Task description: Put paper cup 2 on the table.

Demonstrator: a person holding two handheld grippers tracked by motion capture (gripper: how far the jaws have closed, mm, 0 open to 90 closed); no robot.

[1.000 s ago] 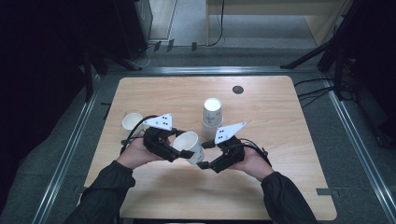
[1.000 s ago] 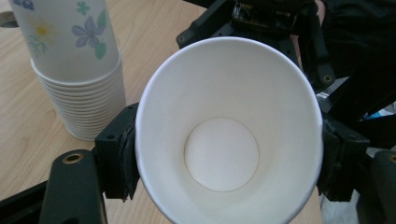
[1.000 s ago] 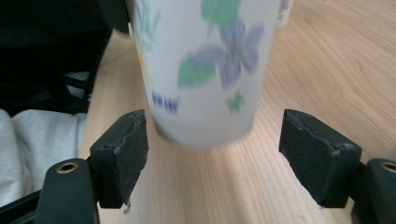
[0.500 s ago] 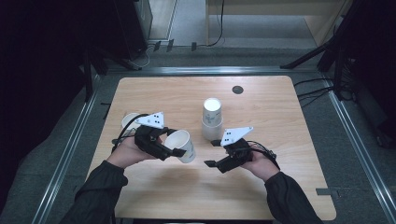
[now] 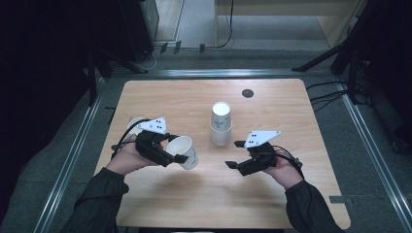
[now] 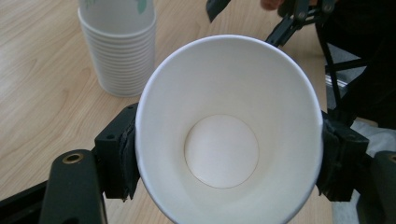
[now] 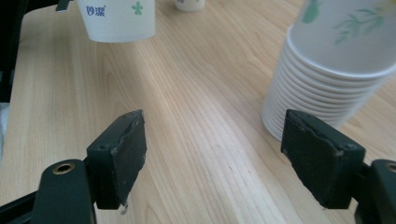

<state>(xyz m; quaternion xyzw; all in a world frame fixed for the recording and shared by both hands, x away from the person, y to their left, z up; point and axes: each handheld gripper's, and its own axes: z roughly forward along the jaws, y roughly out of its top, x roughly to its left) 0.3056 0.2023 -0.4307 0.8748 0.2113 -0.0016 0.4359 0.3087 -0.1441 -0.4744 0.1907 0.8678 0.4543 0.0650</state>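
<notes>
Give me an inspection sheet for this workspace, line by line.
Surface: wooden table, small dark round spot near its far edge.
Job's things: one paper cup clamped in the left gripper, lifted and tilted; stack of cups upright mid-table.
Clutter: another single cup beyond the left hand.
Grippers: right gripper has just been opening, nothing between its jaws.
Cables: black cable trails from the right gripper.
Surroundings: dark floor, metal rails around the table.

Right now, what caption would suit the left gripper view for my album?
Left gripper clamps a white paper cup, mouth toward the camera, beside a stack of cups.
</notes>
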